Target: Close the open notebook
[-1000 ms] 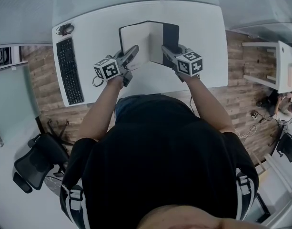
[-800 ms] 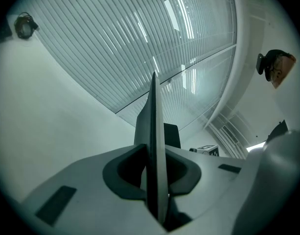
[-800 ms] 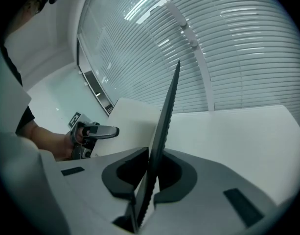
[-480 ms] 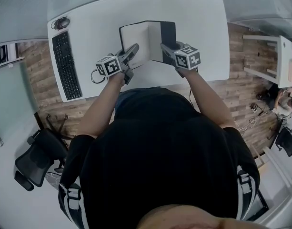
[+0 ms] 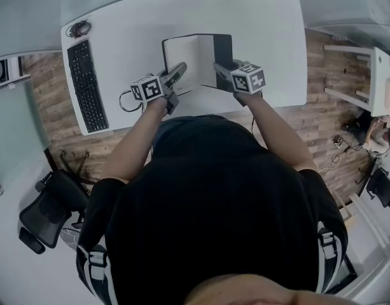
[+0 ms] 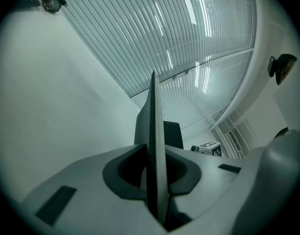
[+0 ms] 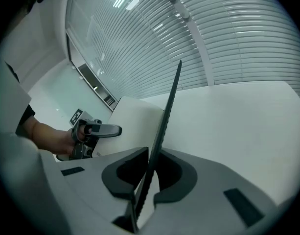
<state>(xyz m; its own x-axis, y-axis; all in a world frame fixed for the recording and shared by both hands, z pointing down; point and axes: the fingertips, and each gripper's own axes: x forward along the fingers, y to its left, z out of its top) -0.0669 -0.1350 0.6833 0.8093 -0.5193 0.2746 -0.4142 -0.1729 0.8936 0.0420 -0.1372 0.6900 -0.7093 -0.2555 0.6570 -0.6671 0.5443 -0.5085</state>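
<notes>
While open on the desk (image 5: 264,37), the notebook (image 5: 189,54) is being pinched edgewise by the left gripper (image 5: 180,69) and the right gripper (image 5: 217,67)

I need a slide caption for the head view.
Left gripper and right gripper each clamp one side of an open notebook at a desk.

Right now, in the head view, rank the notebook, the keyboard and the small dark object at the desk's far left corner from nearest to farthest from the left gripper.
1. notebook: mid-desk, gripped by the left gripper.
2. keyboard: to the gripper's left, along the desk's left edge.
3. small dark object: far left corner, beyond the keyboard.
</notes>
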